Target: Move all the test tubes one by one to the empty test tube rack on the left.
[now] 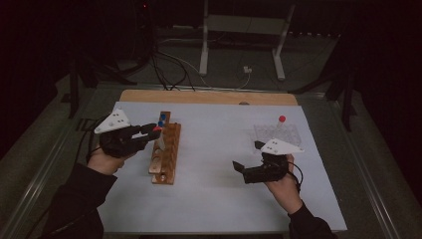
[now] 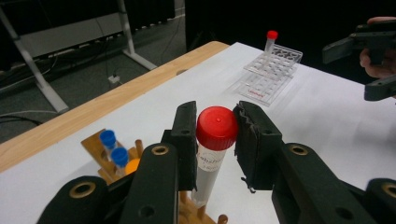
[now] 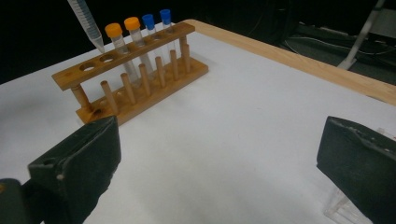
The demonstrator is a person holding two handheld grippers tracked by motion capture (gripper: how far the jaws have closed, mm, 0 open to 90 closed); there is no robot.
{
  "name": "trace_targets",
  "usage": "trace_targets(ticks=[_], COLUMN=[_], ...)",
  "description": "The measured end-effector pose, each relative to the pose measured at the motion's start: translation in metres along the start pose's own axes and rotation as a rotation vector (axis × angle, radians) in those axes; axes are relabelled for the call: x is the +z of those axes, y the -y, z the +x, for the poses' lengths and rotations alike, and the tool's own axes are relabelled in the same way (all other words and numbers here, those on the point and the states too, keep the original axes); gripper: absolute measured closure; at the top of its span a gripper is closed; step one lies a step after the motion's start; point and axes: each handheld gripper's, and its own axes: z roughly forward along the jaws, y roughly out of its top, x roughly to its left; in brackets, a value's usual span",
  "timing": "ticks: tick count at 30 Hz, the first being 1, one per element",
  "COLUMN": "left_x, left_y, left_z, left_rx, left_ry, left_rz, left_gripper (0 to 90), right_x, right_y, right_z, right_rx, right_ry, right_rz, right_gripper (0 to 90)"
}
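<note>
The red-capped tube (image 2: 215, 140) is sitting pinched just under its cap between the pads of the left gripper (image 2: 217, 140), hanging above the wooden rack (image 1: 165, 149). Two orange-capped tubes (image 3: 123, 29) and two blue-capped tubes (image 3: 156, 19) are standing in that rack. The right gripper (image 1: 246, 158) is holding its jaws spread wide with nothing between them, beside the clear plastic rack (image 1: 277, 133), where another red-capped tube (image 1: 281, 121) is standing.

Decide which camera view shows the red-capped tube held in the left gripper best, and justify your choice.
The left gripper view: the red-capped tube stands close up between the left gripper pads, with cap and printed body clear. The high view shows just a speck of red cap above the wooden rack. The right gripper view shows its tapered tip hanging over the rack.
</note>
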Motion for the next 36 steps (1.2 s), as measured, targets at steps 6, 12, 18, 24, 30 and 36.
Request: trace_targets(ticks=[6,12,18,24,30,36], left_x=[0.003,0.012,0.025,0.036,0.037,0.034], left_y=[0.012,0.028,0.045,0.06,0.063,0.064], left_z=[0.008,0.014,0.013,0.011,0.011,0.01], left_rx=[-0.03,-0.06,-0.078,-0.077,-0.081,-0.085], left_ry=[-0.033,-0.04,-0.034,-0.045,-0.051,-0.025], left_rz=[0.012,0.037,0.078,0.125,0.127,0.111], left_gripper=[71.0,71.0,71.0,70.9,70.8,69.0], right_x=[-0.001,-0.001,-0.003,-0.003,-0.004,-0.006], right_y=[0.0,0.001,0.002,0.002,0.002,-0.001], right_z=[0.0,0.0,-0.001,-0.001,-0.002,-0.003], right_rx=[-0.002,0.0,0.0,0.002,0.005,0.0], right_ry=[-0.008,-0.016,-0.022,-0.023,-0.022,-0.018], right_rz=[0.0,-0.002,-0.005,-0.005,-0.006,-0.016], right_gripper=[0.0,0.0,0.0,0.0,0.0,0.0])
